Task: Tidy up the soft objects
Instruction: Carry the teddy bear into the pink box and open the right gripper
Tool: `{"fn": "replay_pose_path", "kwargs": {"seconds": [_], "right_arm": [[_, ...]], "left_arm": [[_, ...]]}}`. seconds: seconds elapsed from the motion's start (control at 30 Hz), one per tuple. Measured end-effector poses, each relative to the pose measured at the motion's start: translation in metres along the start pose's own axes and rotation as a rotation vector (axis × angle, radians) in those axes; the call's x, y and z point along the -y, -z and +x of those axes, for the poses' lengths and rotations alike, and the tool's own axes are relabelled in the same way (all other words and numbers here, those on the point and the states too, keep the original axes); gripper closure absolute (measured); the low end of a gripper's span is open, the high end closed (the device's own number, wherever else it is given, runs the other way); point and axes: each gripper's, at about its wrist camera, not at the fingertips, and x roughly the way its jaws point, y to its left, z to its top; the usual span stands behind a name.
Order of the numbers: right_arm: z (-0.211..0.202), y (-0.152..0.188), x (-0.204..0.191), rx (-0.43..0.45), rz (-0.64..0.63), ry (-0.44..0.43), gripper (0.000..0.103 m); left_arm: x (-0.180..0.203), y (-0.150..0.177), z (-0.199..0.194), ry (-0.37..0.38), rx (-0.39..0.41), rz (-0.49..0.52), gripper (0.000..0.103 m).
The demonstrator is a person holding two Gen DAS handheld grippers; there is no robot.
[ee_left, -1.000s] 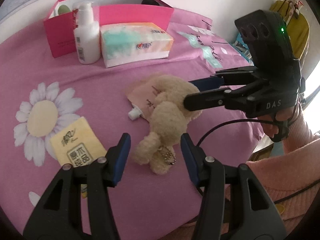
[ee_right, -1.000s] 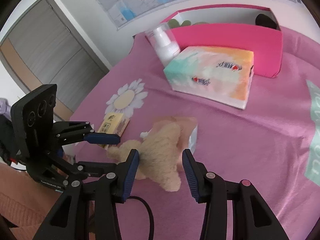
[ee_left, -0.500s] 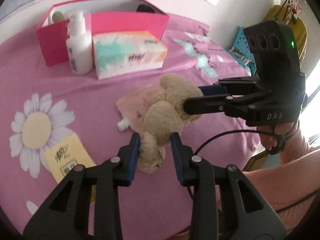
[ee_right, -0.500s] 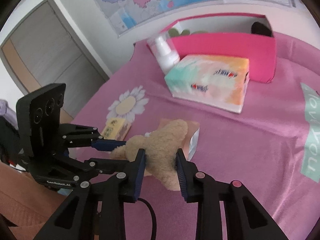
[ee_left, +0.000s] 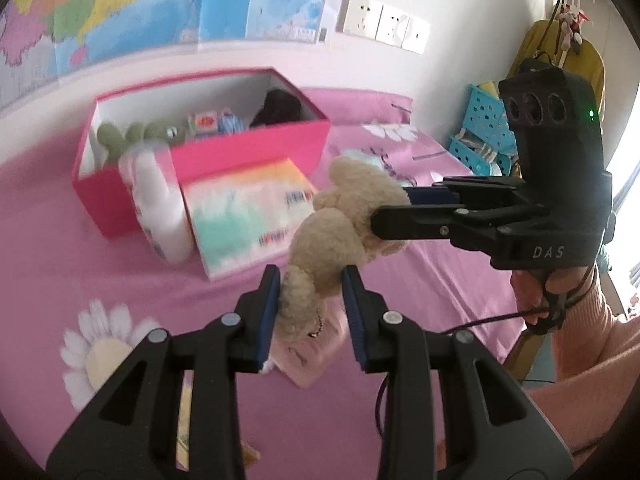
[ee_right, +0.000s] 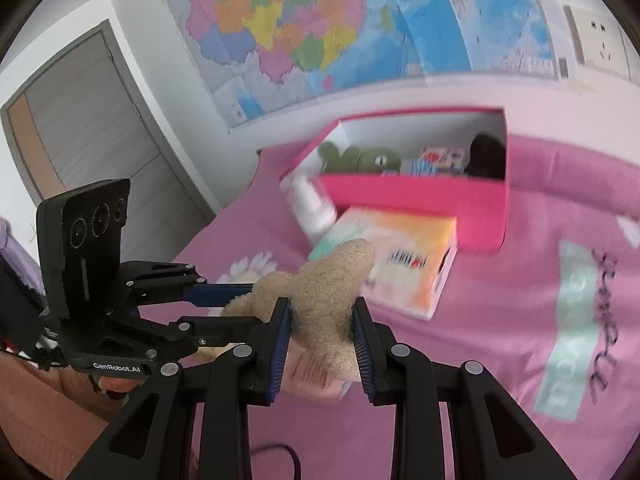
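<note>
Both tongs clamp the fluffy beige plush bear: left tongs on its legs, right tongs on its body, above the pink bedspread. It looks light and squashy (fur compresses), so mid-body holds suit.

wall map | sockets | door | blue baskets
</note>
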Motion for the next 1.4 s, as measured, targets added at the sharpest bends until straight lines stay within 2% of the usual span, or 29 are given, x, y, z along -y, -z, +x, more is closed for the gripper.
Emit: {"fn": "replay_pose_path", "kwargs": {"seconds": [0.4,0.8,1.03,1.17,1.27,1.4], "right_arm": [[-0.001,-0.072,0.025,0.110,0.007,0.009,0.073],[0.037,-0.130,0.067,0.134,0.091,0.032,0.073],[0.067,-0.147,0.088,0.110,0.135,0.052,0.073],[0.086,-0.155,0.094,0.096,0.147,0.067,0.080],[0.096,-0.159,0.101,0.089,0.161,0.133,0.080],[0.096,-0.154,0.105,0.084,0.165,0.151,0.079]], "left_arm": [[-0.026,-0.078,0.011,-0.060,0.060,-0.006,0.069],[-0.054,-0.140,0.051,-0.136,0.015,-0.050,0.069],[-0.071,-0.161,0.079,-0.172,-0.040,-0.072,0.071],[-0.078,-0.170,0.094,-0.222,-0.062,-0.082,0.075],[-0.082,-0.171,0.099,-0.242,-0.070,-0.097,0.075],[-0.080,-0.164,0.093,-0.239,-0.054,-0.082,0.074]]}}
